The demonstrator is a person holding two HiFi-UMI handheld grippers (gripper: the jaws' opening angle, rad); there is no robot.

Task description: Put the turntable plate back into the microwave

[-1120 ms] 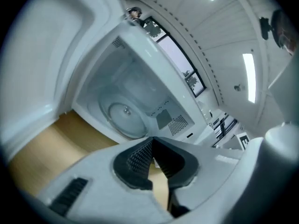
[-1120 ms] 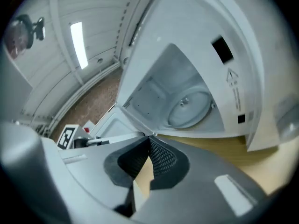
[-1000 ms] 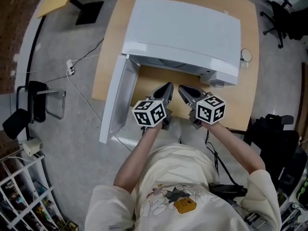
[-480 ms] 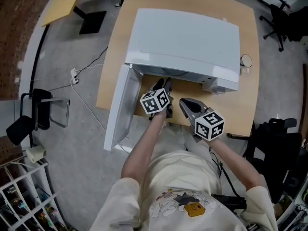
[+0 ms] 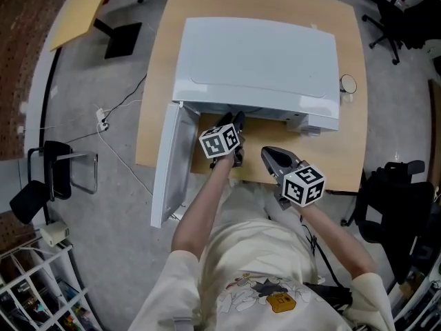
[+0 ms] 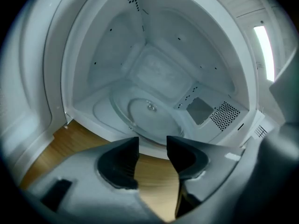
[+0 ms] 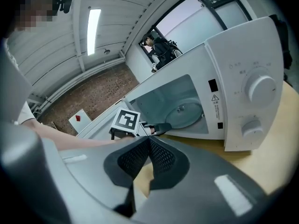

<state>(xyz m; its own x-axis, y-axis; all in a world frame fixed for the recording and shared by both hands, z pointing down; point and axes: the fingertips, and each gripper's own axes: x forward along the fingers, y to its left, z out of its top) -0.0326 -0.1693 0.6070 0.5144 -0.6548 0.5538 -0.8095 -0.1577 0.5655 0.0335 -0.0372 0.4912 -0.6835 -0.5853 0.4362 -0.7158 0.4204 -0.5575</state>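
Observation:
The white microwave stands on the wooden table with its door swung open to the left. The glass turntable plate lies flat on the cavity floor; the right gripper view also shows the plate. My left gripper is at the cavity mouth, just in front of the plate. Its jaws are opening, and nothing is between them. My right gripper hangs back over the table's front edge, shut and empty.
The control panel with two dials is to the right of the cavity. A small round object sits on the table beside the microwave. On the floor to the left are a cable and a black chair.
My left gripper has moved forward from beside the right one to the microwave's opening, and its jaws have parted. The right gripper has stayed shut, back near the table's edge.

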